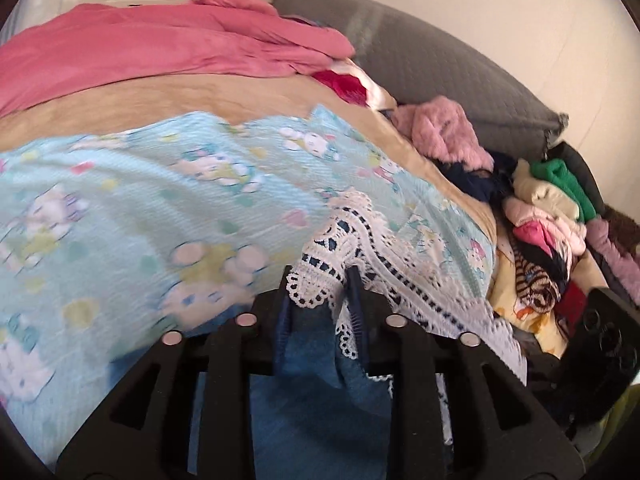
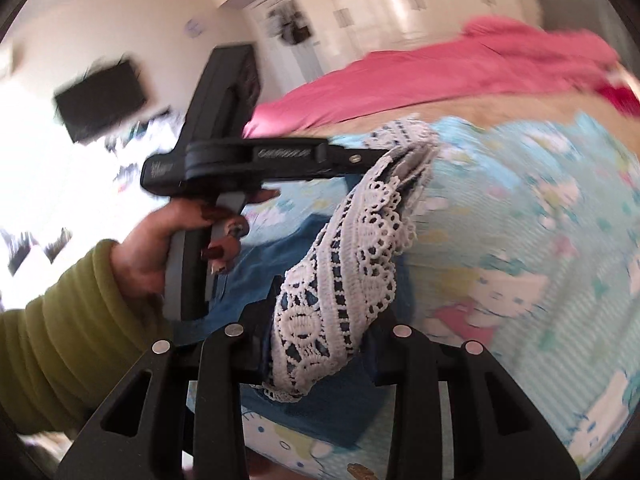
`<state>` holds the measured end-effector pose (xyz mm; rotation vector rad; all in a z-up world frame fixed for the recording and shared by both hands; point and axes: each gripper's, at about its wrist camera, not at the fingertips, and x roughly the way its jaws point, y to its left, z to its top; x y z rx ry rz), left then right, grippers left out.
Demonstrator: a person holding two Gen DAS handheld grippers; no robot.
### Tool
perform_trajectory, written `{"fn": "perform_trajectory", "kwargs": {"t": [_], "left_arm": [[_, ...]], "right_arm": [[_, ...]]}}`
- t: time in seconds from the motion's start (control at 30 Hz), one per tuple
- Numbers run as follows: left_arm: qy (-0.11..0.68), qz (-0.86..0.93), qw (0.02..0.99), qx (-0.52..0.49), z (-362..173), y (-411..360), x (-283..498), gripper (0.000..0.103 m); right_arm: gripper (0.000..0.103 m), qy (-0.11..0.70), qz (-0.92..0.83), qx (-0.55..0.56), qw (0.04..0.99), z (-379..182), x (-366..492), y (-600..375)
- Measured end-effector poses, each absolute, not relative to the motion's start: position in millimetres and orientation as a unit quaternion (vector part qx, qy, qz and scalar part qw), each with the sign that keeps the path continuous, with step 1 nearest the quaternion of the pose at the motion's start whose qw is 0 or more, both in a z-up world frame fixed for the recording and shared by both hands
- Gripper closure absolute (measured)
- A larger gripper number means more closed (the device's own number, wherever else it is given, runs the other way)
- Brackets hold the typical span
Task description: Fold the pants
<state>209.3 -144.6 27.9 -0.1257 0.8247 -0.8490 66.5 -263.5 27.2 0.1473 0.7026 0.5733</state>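
Blue pants (image 1: 320, 408) with a white lace hem (image 1: 344, 256) hang nearest the lens in both wrist views, lifted above the bed. At 6 o'clock in the left wrist view, the left hand-held gripper (image 1: 320, 284) pinches the lace edge between its fingers. At 6 o'clock in the right wrist view, the right hand-held gripper (image 2: 320, 312) pinches another stretch of the same lace band, with blue cloth draped below it.

Under the pants a pale blue sheet (image 1: 140, 208) with cartoon figures covers the bed, and a tan blanket (image 1: 200, 100) shows beyond it toward 12 o'clock. A pink cover (image 1: 160, 44) lies bunched at 11 o'clock, a grey quilted pillow (image 1: 440, 64) at 1 o'clock. A heap of mixed clothes (image 1: 540, 208) sits at 3 o'clock.

From the right wrist, the left hand-held gripper shows at 10 o'clock, gripped by a hand (image 2: 160, 240) in a green ribbed sleeve (image 2: 72, 340).
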Motion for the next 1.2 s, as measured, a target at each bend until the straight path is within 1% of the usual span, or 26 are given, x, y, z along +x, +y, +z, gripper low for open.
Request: {"fn": "perform_trajectory", "kwargs": {"t": [0.07, 0.13, 0.2, 0.23, 0.3, 0.33, 0.4, 0.47, 0.53, 0.57, 0.6, 0.7, 0.77, 0.87, 0.9, 0.93, 0.97, 1.0, 1.03, 1.07, 1.1, 1.13, 1.2], "left_arm": [[0.395, -0.363, 0.84, -0.081, 20, -118, 208, 0.068], [0.403, -0.343, 0.841, -0.108, 13, -92, 204, 0.067], [0.416, -0.317, 0.842, -0.134, 7, -65, 199, 0.063], [0.42, -0.309, 0.84, -0.148, 4, -51, 195, 0.059], [0.421, -0.311, 0.829, -0.198, -3, -21, 186, 0.049], [0.424, -0.311, 0.82, -0.225, -8, -10, 183, 0.042], [0.431, -0.312, 0.799, -0.279, -17, 10, 181, 0.04], [0.431, -0.308, 0.795, -0.294, -22, 17, 182, 0.033], [0.443, -0.295, 0.799, -0.278, -25, 14, 185, 0.031], [0.448, -0.29, 0.8, -0.274, -27, 11, 186, 0.03], [0.456, -0.284, 0.799, -0.272, -31, 10, 186, 0.03], [0.465, -0.269, 0.806, -0.249, -36, 2, 186, 0.029], [0.465, -0.265, 0.812, -0.231, -35, -5, 187, 0.026], [0.467, -0.261, 0.816, -0.218, -38, -8, 188, 0.025], [0.467, -0.259, 0.817, -0.216, -39, -10, 189, 0.026], [0.467, -0.255, 0.819, -0.215, -40, -11, 190, 0.029], [0.467, -0.249, 0.821, -0.216, -41, -12, 191, 0.04], [0.466, -0.246, 0.821, -0.218, -43, -11, 192, 0.046], [0.466, -0.244, 0.821, -0.221, -44, -11, 192, 0.058], [0.466, -0.243, 0.822, -0.221, -45, -11, 193, 0.073], [0.466, -0.243, 0.822, -0.221, -45, -11, 193, 0.082], [0.466, -0.245, 0.821, -0.22, -45, -11, 193, 0.089], [0.455, -0.248, 0.829, -0.212, -37, -12, 191, 0.091]], "right_arm": [[0.071, 0.349, 0.284, 0.015, 0.893, 20, 67, -230], [0.071, 0.368, 0.284, -0.049, 0.884, 7, 68, -195], [0.071, 0.377, 0.284, -0.091, 0.877, -2, 66, -173], [0.071, 0.38, 0.286, -0.115, 0.872, -8, 65, -160], [0.071, 0.378, 0.286, -0.151, 0.867, -16, 62, -141], [0.069, 0.376, 0.285, -0.172, 0.865, -20, 60, -130], [0.068, 0.364, 0.282, -0.209, 0.863, -27, 52, -116], [0.065, 0.34, 0.276, -0.255, 0.862, -32, 41, -105], [0.055, 0.314, 0.27, -0.278, 0.867, -31, 33, -105], [0.043, 0.306, 0.27, -0.279, 0.869, -30, 29, -107], [0.036, 0.293, 0.265, -0.278, 0.875, -27, 26, -111], [0.035, 0.283, 0.252, -0.273, 0.884, -22, 20, -122], [0.035, 0.295, 0.255, -0.252, 0.886, -20, 25, -131], [0.035, 0.307, 0.267, -0.237, 0.882, -19, 25, -135], [0.037, 0.309, 0.273, -0.238, 0.879, -20, 25, -133], [0.038, 0.31, 0.28, -0.237, 0.877, -19, 25, -133], [0.044, 0.309, 0.286, -0.236, 0.876, -15, 11, -128], [0.06, 0.31, 0.291, -0.237, 0.874, -15, 9, -123], [0.07, 0.314, 0.297, -0.238, 0.87, -16, 10, -121], [0.083, 0.321, 0.304, -0.237, 0.865, -18, 10, -119], [0.088, 0.333, 0.313, -0.232, 0.859, -20, 12, -117], [0.088, 0.338, 0.314, -0.232, 0.856, -22, 11, -114], [0.089, 0.333, 0.31, -0.237, 0.858, -20, 11, -112]]}}
